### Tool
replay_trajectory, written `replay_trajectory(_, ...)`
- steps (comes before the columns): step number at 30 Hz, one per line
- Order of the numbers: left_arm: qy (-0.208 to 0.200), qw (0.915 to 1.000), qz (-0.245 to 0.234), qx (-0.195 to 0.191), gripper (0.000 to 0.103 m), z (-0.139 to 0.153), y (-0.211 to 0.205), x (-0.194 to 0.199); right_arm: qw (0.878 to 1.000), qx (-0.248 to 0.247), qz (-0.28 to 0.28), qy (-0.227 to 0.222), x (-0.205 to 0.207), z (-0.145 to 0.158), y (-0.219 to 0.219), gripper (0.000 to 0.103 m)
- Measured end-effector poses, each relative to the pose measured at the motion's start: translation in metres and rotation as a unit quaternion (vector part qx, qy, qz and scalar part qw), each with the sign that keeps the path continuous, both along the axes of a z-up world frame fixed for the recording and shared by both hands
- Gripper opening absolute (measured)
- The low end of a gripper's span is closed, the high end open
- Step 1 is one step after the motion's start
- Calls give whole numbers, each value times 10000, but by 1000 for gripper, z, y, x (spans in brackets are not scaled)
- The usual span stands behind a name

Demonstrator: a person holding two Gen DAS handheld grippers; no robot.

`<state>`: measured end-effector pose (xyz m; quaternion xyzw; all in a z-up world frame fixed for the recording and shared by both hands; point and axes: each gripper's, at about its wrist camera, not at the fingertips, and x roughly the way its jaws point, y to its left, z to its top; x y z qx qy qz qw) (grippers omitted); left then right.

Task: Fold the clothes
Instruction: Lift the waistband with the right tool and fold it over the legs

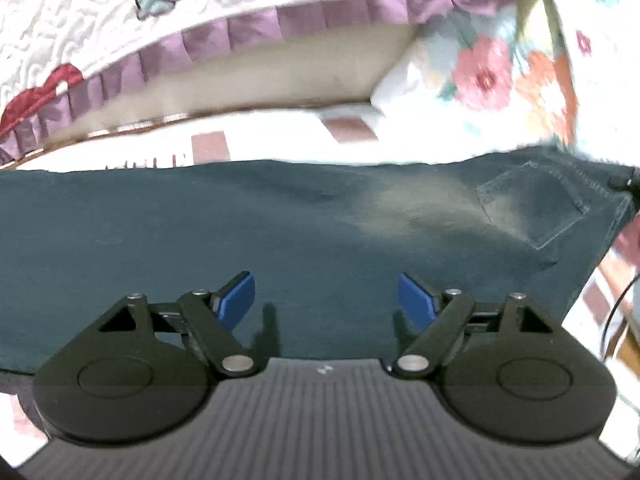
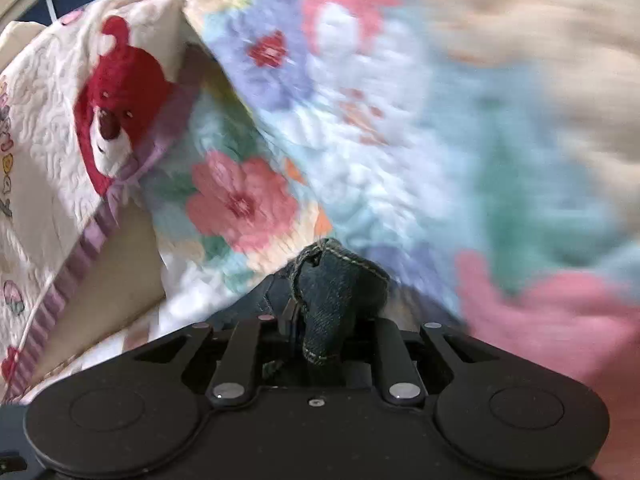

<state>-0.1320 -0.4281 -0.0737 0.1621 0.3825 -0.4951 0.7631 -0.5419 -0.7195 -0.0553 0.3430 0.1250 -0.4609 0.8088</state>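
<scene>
Dark blue jeans [image 1: 280, 232] lie spread flat across the bed, back pocket [image 1: 536, 204] at the right. My left gripper [image 1: 326, 300] is open and empty, its blue pads [image 1: 240, 296] wide apart just above the denim's near part. My right gripper [image 2: 320, 320] is shut on a bunched corner of the jeans [image 2: 340, 288] with pale stitching, held up in front of the floral quilt. The right gripper's tip [image 1: 624, 180] shows at the jeans' far right edge in the left wrist view.
A floral quilt [image 2: 360, 120] is heaped at the right. A white quilted cover with a red bear [image 2: 120, 108] and purple ruffle [image 1: 240, 32] hangs behind. The white sheet [image 1: 280, 140] has pink squares.
</scene>
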Motion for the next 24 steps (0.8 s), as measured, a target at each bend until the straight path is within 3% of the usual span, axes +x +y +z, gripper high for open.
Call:
replay_trajectory(8,37,9981,511,356,79,-34,7,42,9994,-156,117,283,9,-8,10,28)
replay_trajectory(13,-123,9963,587,611,80,-46,10,53,9995,215,88,-215,-14,-30,-6,40)
replay_trajectory(16,-301,9960,442,720,80,-46,4,48,9980,417,128,-448,-20,-41,-16,46)
replay_trajectory(18,-558,9964,124,630,80,-39,-3,35,9956,571,153,-723,-21,-47,-19,57)
replay_trajectory(22,-677,9958,-449,416,80,-32,-22,12,9962,613,335,-514,-5,-55,-17,65)
replay_trajectory(23,-656,9958,-480,431,80,-35,-27,9,9965,558,376,-486,-2,-57,-16,60)
replay_trajectory(24,-634,9957,-511,445,80,-37,-32,6,9968,503,418,-458,2,-58,-14,32)
